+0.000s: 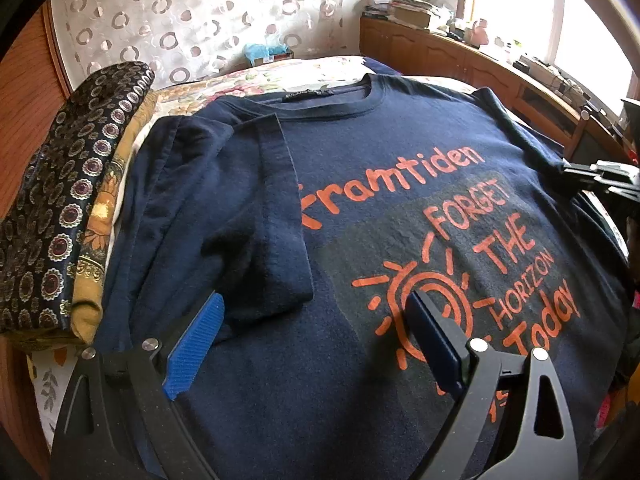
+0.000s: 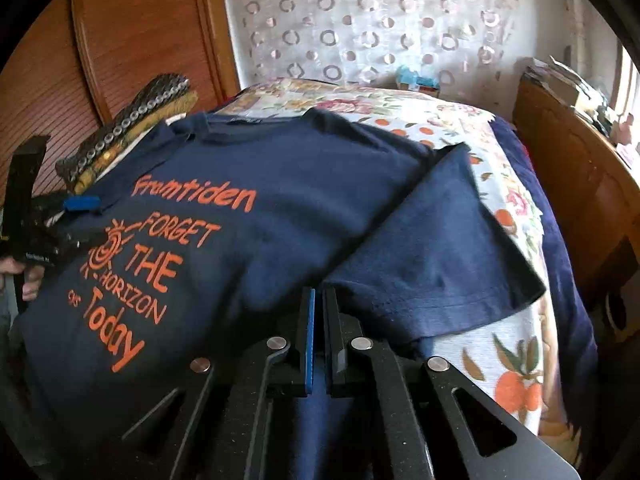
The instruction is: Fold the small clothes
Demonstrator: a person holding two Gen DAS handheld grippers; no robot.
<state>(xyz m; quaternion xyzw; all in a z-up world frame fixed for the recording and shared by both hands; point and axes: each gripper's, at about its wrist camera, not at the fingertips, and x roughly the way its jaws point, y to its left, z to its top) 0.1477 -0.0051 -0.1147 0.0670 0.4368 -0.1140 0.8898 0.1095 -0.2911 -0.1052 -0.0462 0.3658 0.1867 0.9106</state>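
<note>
Navy cotton fills the near field of both wrist views: the T-shirt lies face up, print showing, on the floral bedspread.

Progress, as judged from the lay of the cloth:
- One sleeve and its side panel are already folded inward over the chest. This fold lies just ahead of the left gripper, nearest its ribbed blue pad.
- The opposite sleeve is still spread flat on the bedspread, ahead and to the right of the right gripper. This side is not yet folded.
- The hem-to-collar fold is also outstanding; the collar lies at the far end of the garment from both grippers.

Jaw state:
- Left gripper: released, jaws wide apart, nothing between them. It hovers over the lower chest, with the orange sun print beside its dark finger.
- Right gripper: nearly together, a narrow gap between the pads. No cloth is visibly pinched between them; the fabric passes beneath the tips, close to the underarm seam.

Beyond the shirt, a stack of patterned folded textiles rests against the wooden headboard, well apart from the jaws. A circle-print curtain closes the far wall.
</note>
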